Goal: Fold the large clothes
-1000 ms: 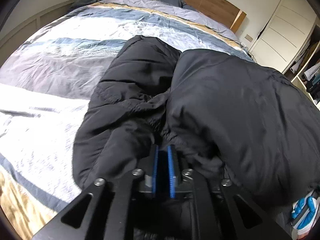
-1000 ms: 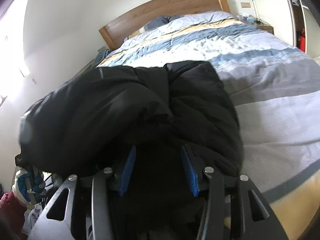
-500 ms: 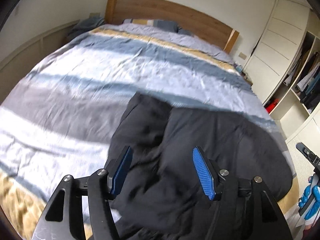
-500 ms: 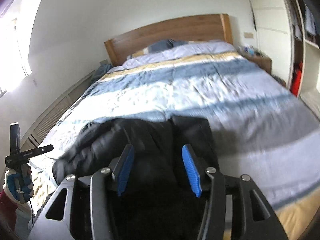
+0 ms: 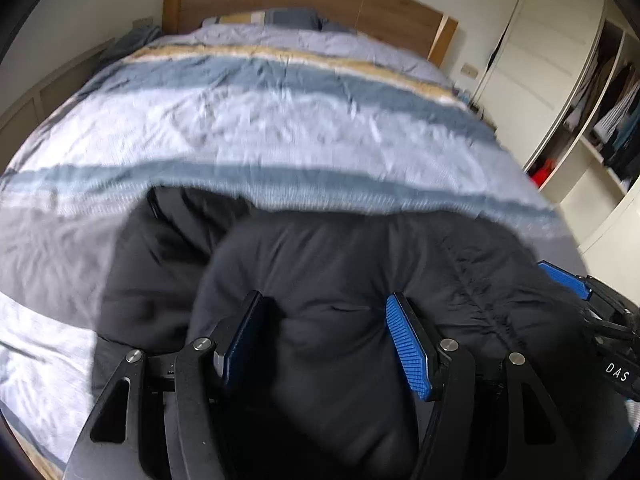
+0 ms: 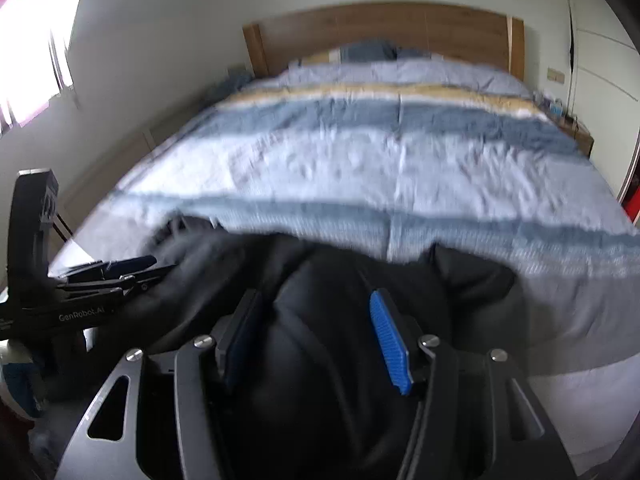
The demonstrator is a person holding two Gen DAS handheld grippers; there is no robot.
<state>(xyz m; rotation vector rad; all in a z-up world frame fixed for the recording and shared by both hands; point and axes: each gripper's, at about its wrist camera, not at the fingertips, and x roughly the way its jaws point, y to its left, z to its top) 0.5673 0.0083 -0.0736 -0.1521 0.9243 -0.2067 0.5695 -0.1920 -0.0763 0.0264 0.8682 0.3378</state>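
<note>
Both grippers are hovering with fingers spread wide and gripping nothing: the left gripper (image 5: 324, 336) and the right gripper (image 6: 316, 332) are each sitting just above the black padded jacket (image 5: 340, 272), which is lying bunched at the foot of the striped duvet (image 5: 256, 128). By my reading, one fold is down and they are lining up for a fresh grab; the next move calls for pinching an edge of that puffy bulk and doubling it over. Compared with a second ago, the left fingers are now parted instead of pressed together, and both cameras are sitting further back, showing more bed.
</note>
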